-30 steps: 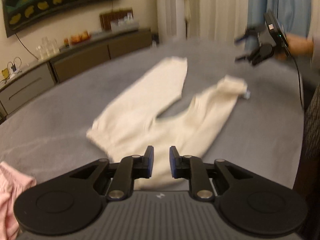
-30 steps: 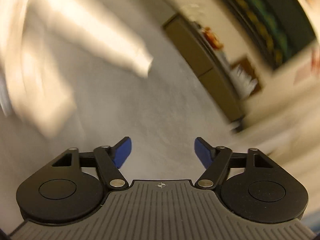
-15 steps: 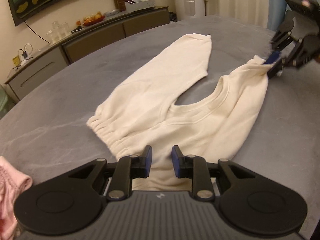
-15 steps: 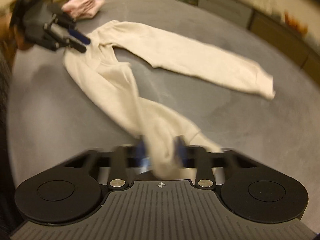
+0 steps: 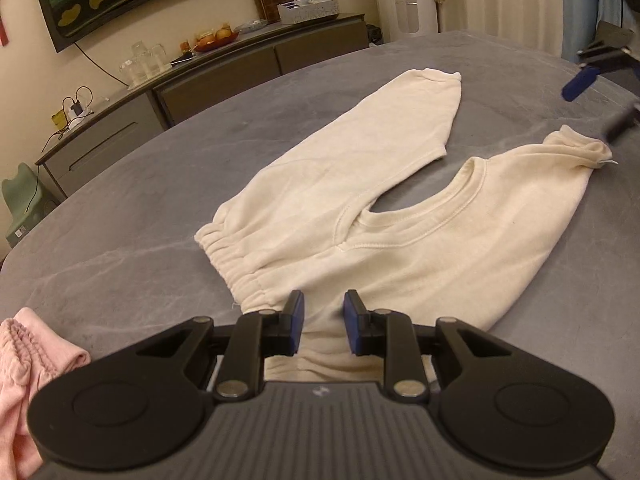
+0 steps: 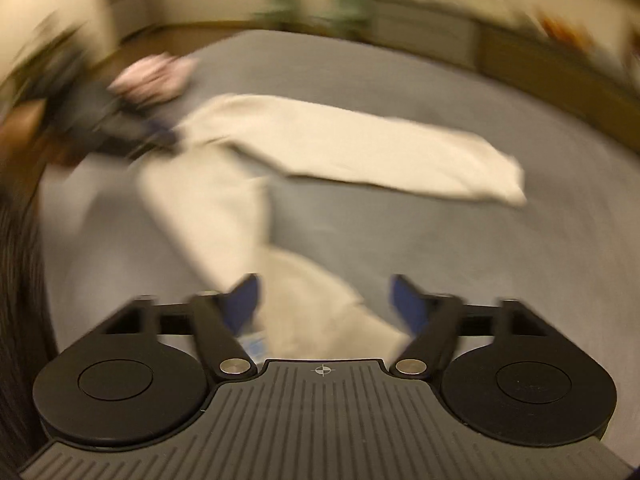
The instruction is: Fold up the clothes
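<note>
Cream trousers (image 5: 360,216) lie spread on the grey table (image 5: 140,220), legs apart in a V. My left gripper (image 5: 325,320) sits at the waistband, its jaws narrow, with bunched cloth filling the gap between the blue pads. The blurred right wrist view shows the same trousers (image 6: 340,148) with the left gripper (image 6: 120,132) at their far end. My right gripper (image 6: 326,300) hangs over the near leg's cuff. Its jaws are opening wide, and the cuff lies loose between them, touching neither pad. The left wrist view shows the right gripper (image 5: 600,106) just beyond that cuff.
A pink garment (image 5: 24,360) lies at the table's near left edge, beside the left gripper. A long dark sideboard (image 5: 224,72) with glasses and fruit runs along the far wall. A green chair (image 5: 24,200) stands at the left.
Half a second ago my right gripper was shut on the leg cuff; now its jaws stand wide and the cuff lies free. The left gripper dipped lower, then stayed at the waistband.
</note>
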